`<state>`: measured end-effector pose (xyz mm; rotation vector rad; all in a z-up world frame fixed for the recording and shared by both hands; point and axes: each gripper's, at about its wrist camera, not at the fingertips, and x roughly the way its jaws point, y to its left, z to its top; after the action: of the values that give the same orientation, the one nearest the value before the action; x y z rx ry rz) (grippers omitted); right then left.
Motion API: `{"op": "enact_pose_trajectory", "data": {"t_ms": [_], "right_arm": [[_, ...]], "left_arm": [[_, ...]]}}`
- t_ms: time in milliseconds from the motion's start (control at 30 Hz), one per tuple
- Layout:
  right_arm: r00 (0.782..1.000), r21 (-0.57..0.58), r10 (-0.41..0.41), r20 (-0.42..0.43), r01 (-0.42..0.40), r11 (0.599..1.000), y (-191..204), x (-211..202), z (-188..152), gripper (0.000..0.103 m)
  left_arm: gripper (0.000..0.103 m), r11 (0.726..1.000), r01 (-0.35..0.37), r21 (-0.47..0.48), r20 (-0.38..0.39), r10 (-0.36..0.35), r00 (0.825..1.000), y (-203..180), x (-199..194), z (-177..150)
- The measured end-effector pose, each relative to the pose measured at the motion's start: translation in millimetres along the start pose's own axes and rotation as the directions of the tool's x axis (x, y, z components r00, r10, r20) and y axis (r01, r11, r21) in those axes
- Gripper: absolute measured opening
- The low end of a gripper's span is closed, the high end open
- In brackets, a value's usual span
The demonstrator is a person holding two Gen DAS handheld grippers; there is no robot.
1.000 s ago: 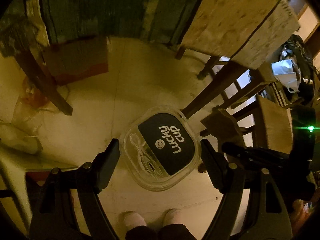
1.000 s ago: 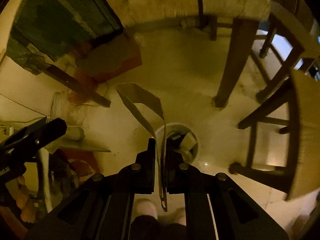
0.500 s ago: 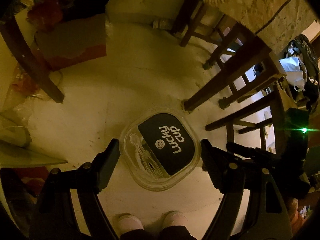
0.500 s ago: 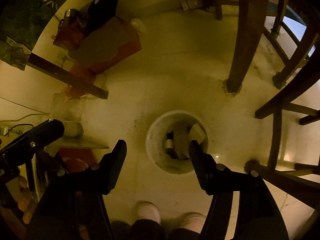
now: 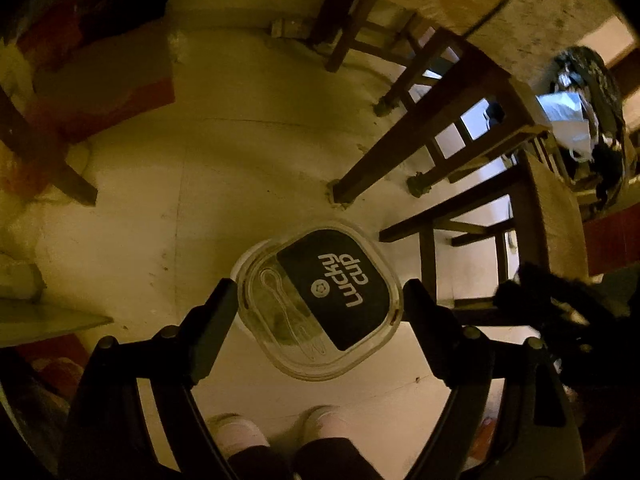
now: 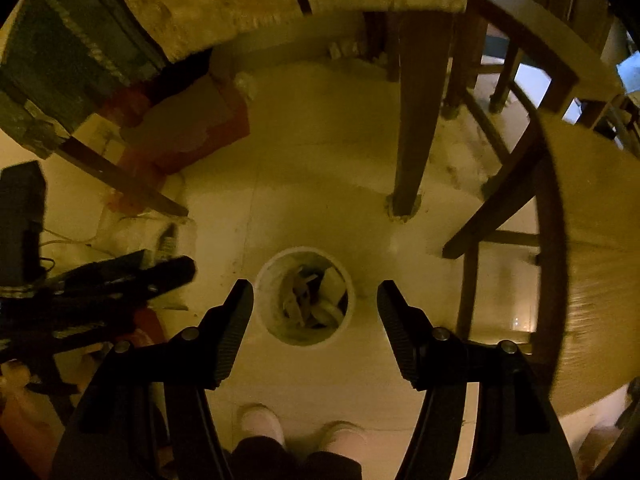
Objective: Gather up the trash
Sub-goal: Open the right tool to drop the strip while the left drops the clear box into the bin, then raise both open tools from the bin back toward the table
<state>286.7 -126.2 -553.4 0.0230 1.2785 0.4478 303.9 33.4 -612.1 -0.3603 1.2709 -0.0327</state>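
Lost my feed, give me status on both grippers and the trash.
Left gripper clamped on clear lidded container. Right gripper open, empty, above trash bin. Nothing blocking the bin.

Black left gripper [image 5: 320, 312] with round screws; pale shoes [image 6: 304, 424].

Dim in both views, with a warm yellow cast over the pale floor [image 6: 320, 168]. Brightest at the centre, falling to black toward the round fisheye borders. Straight chair legs [image 5: 404, 148] bent strongly near the edges. Cool bluish daylight behind the chairs at right. Motion blur on the round table edge [image 6: 580, 240] at right. Soft, weak shadows under the furniture. Faint glare on the clear lid [image 5: 320, 300].
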Motion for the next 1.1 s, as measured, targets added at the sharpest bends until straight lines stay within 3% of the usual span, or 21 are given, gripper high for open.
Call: {"op": "enact_pose_trajectory", "data": {"t_ms": [200, 333, 533, 700, 767, 867, 1033, 1100], "right_arm": [[0.999, -0.014, 0.016, 0.038, -0.016, 1.0, 9.4, -51.6, 14.5, 0.061], [0.997, -0.022, 0.029, 0.071, -0.027, 0.999, 15.8, -91.0, 22.0, 0.061], [0.992, -0.029, 0.047, 0.115, -0.044, 0.999, 27.1, -165.3, 34.0, 0.061], [0.979, -0.051, 0.059, 0.194, -0.05, 0.997, 41.2, -243.6, 42.2, 0.061], [0.971, -0.063, 0.061, 0.232, -0.047, 0.997, 48.1, -271.9, 43.1, 0.061], [0.946, -0.08, 0.062, 0.318, -0.039, 0.996, 60.5, -324.0, 41.6, 0.061], [0.879, -0.084, 0.057, 0.473, -0.019, 0.996, 83.5, -408.7, 25.4, 0.061], [0.843, -0.09, 0.066, 0.534, -0.021, 0.996, 96.8, -441.6, 10.3, 0.061]], "left_arm": [[0.085, 0.998, 0.007, 0.061, -0.014, -0.006, 1.0, -23.9, -35.9, 6.2], [0.085, 0.995, -0.059, 0.084, 0.004, 0.059, 0.998, -40.4, -73.1, 11.1], [0.085, 0.985, -0.138, 0.103, 0.089, 0.129, 0.988, -68.0, -171.0, 18.3], [0.085, 0.988, -0.135, 0.078, 0.19, 0.118, 0.975, -88.5, -270.4, 22.1], [0.085, 0.989, -0.128, 0.071, 0.252, 0.107, 0.962, -99.4, -319.3, 19.9], [0.085, 0.992, -0.102, 0.072, 0.331, 0.073, 0.941, -114.8, -380.4, 11.0], [0.085, 0.99, -0.075, 0.117, 0.455, 0.013, 0.89, -137.3, -471.9, -18.1], [0.085, 0.99, -0.05, 0.134, 0.485, -0.021, 0.874, -143.9, -502.3, -29.4]]}}
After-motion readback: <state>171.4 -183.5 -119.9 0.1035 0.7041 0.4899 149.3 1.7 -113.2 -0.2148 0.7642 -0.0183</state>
